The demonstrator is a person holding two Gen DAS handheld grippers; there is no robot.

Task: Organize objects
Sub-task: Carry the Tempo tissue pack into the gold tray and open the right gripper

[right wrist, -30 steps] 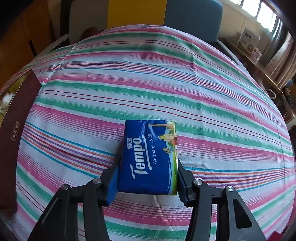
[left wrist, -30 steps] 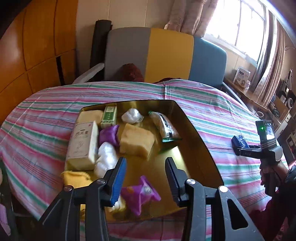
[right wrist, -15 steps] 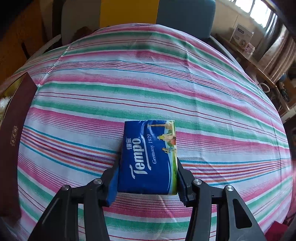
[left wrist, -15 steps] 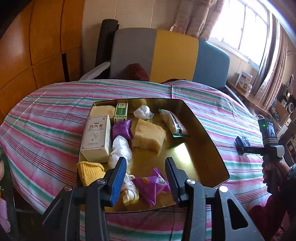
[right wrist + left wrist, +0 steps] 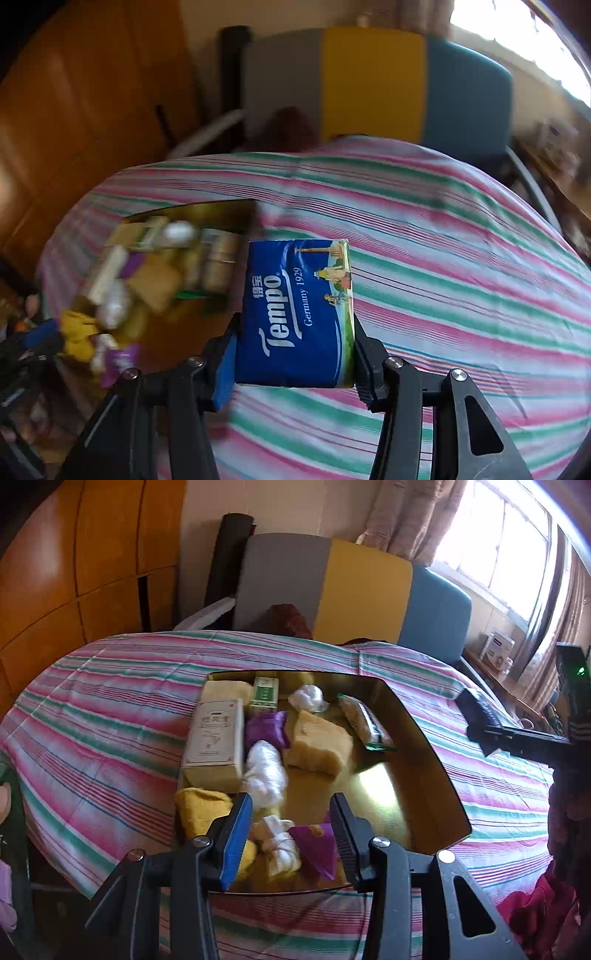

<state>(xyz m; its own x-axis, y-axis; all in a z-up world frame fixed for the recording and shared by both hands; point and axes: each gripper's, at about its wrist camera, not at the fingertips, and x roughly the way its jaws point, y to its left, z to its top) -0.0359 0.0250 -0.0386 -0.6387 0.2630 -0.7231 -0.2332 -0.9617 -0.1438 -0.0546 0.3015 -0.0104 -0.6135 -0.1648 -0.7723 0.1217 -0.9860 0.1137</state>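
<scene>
Right hand-held gripper [image 5: 293,354] clamps the blue tissue pack [image 5: 297,314] by its long sides, lifted clear of the striped desk [image 5: 461,258]; pack sits square between the pads, label up. Gold tray [image 5: 436,775] lies mid-desk, to the pack's left in the right wrist view. Left hand-held gripper [image 5: 291,834] hovers narrow and empty over the tray's near edge — above the purple wrapper [image 5: 317,843]. Step in hand, as I judge: carry the pack into the tray; keep it level; cross the right rim high enough. Open floor lies toward the tray's right side, beside the sponge [image 5: 319,747]; left side crowded by the white box [image 5: 216,738].
</scene>
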